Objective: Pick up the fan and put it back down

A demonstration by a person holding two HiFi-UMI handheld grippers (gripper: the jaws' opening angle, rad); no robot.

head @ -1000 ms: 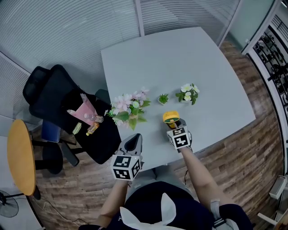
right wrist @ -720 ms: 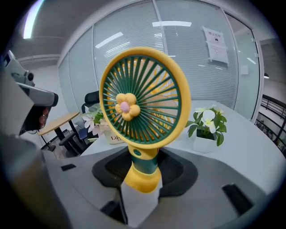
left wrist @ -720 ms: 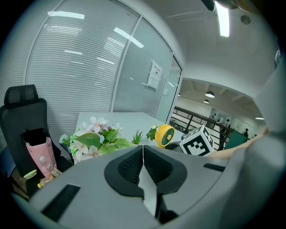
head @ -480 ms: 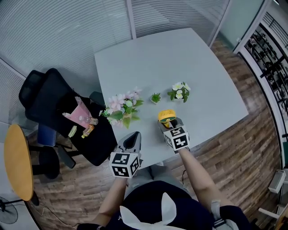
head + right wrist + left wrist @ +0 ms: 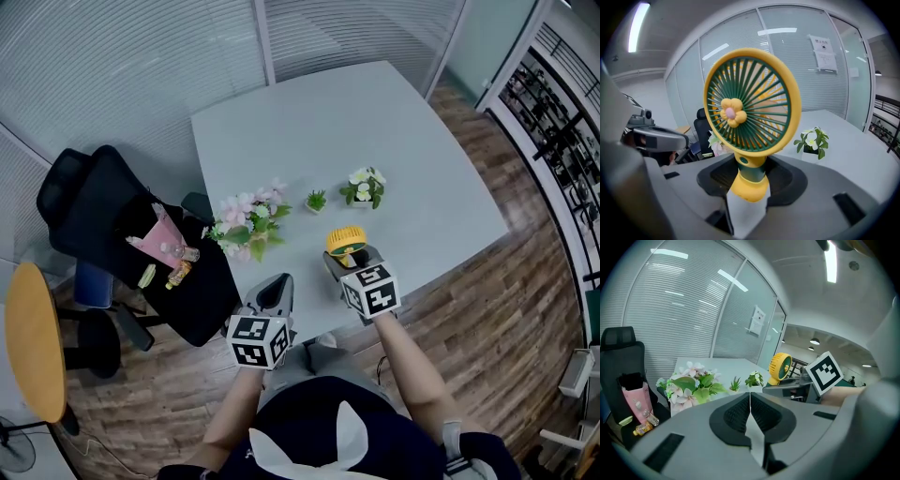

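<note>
Fan [image 5: 752, 110] clamped by stem in right gripper [image 5: 751, 180]; left gripper [image 5: 750, 405] jaws together.

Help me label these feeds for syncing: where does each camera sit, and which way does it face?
Head view: on the person's head, looking steeply down at the table; both forearms, left gripper and right gripper show.
Left gripper view: on the left gripper, looking along its shut jaws toward the flowers.
Right gripper view: on the right gripper, facing the fan clamped in its jaws.
Shared: all three show the fan.
</note>
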